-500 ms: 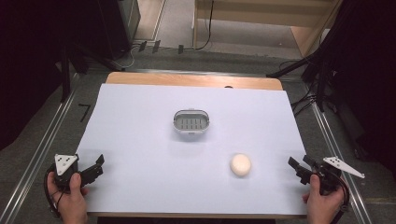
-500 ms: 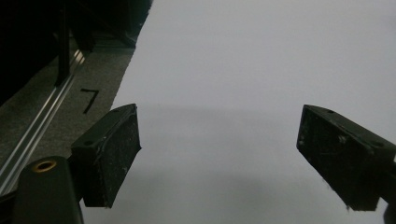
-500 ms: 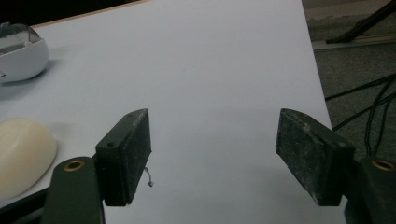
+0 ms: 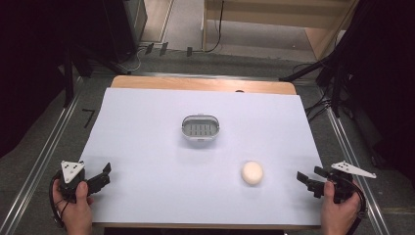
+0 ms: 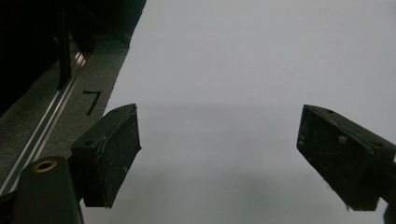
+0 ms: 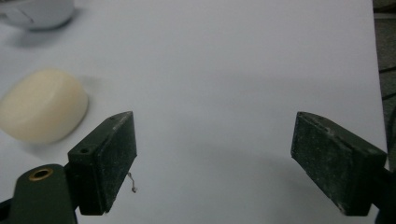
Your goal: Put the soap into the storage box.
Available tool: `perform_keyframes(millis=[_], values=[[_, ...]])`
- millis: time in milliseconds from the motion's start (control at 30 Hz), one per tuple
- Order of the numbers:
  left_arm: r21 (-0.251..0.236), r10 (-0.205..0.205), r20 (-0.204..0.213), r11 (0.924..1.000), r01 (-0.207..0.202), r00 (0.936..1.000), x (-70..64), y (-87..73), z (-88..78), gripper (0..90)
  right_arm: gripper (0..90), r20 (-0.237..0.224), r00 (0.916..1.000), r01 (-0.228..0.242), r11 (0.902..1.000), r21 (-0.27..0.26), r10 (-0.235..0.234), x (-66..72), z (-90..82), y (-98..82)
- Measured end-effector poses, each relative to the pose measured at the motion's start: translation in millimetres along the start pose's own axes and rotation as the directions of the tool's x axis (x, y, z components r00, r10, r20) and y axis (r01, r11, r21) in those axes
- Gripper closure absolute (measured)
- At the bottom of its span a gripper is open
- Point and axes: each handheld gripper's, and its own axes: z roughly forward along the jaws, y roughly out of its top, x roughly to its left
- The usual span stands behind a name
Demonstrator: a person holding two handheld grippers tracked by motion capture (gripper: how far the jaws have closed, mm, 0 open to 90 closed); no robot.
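One soap dish (image 4: 200, 128) sits empty, soap bar (image 4: 252, 173) lying apart nr right gripper (image 4: 307, 181)

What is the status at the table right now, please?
Both tongs, left and right, open, empty. Soap bar lies loose near right tongs. Soap dish empty. Path clear.

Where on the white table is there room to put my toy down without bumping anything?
Lots of room. The whole far strip of the table behind the soap dish is bare, and so is the wide left side between that dish and the left hand-held gripper. It is tighter near the front right, where the soap bar lies close to the right hand-held gripper.
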Motion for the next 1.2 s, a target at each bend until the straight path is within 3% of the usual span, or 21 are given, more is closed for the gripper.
perform_keyframes(millis=[133,200,267,367,567,633,667,700,867,967,1100,1200], values=[[-0.002,0.027,-0.001,0.9996,-0.027,0.9996,-2.3,-0.2,-0.6,14.3,17.1,0.027,0.9974,0.065,0.9946,0.081,-0.067,7.9,3.7,6.2],[-0.017,0.019,-0.008,0.9997,-0.019,0.9998,-2.6,-0.9,-1.5,14.3,17.1,0.035,0.9947,0.092,0.9893,0.113,-0.096,12.6,5.7,8.8],[-0.02,0.013,-0.006,0.9997,-0.013,0.9999,-1.2,-1.1,-2.4,14.3,16.8,0.008,0.9923,0.121,0.983,0.138,-0.123,17.1,7.1,11.5],[-0.03,0.005,-0.004,0.9995,-0.005,1.0,-1.0,-1.5,-2.9,14.3,16.7,-0.004,0.9843,0.173,0.9629,0.207,-0.176,24.3,7.8,17.2],[-0.009,0.023,-0.014,0.9997,-0.023,0.9996,-2.9,-0.8,-0.7,14.3,15.2,-0.03,0.9674,0.249,0.9238,0.291,-0.252,39.0,8.1,26.5],[0.006,0.011,-0.037,0.9999,-0.011,0.9992,-3.0,-0.2,0.5,14.3,15.1,-0.044,0.966,0.256,0.9137,0.316,-0.255,43.8,10.0,29.3],[0.006,0.011,-0.037,0.9999,-0.011,0.9992,-3.0,-0.2,0.5,14.4,15.1,-0.044,0.966,0.256,0.9137,0.316,-0.255,43.8,10.0,29.3],[0.015,0.014,-0.058,0.9998,-0.014,0.9982,-3.9,0.2,1.4,14.3,14.7,-0.055,0.9589,0.28,0.8971,0.342,-0.278,48.2,13.3,31.7],[0.007,0.021,-0.052,0.9998,-0.021,0.9984,-4.1,-0.1,0.4,14.3,13.6,-0.075,0.9394,0.336,0.8529,0.4,-0.334,62.0,23.7,36.3],[-0.002,0.014,-0.043,0.9999,-0.014,0.999,-3.7,-0.5,-0.1,14.3,13.6,-0.1,0.9359,0.348,0.8446,0.407,-0.338,68.0,27.0,39.2],[0.009,0.042,-0.046,0.9991,-0.041,0.9981,-6.2,-0.1,1.1,14.3,13.6,-0.11,0.9329,0.357,0.8428,0.402,-0.343,76.7,29.5,43.5],[0.007,0.062,-0.057,0.9981,-0.061,0.9964,-8.6,-0.4,1.2,14.3,13.7,-0.116,0.9279,0.37,0.8338,0.41,-0.354,83.2,32.1,47.2]])
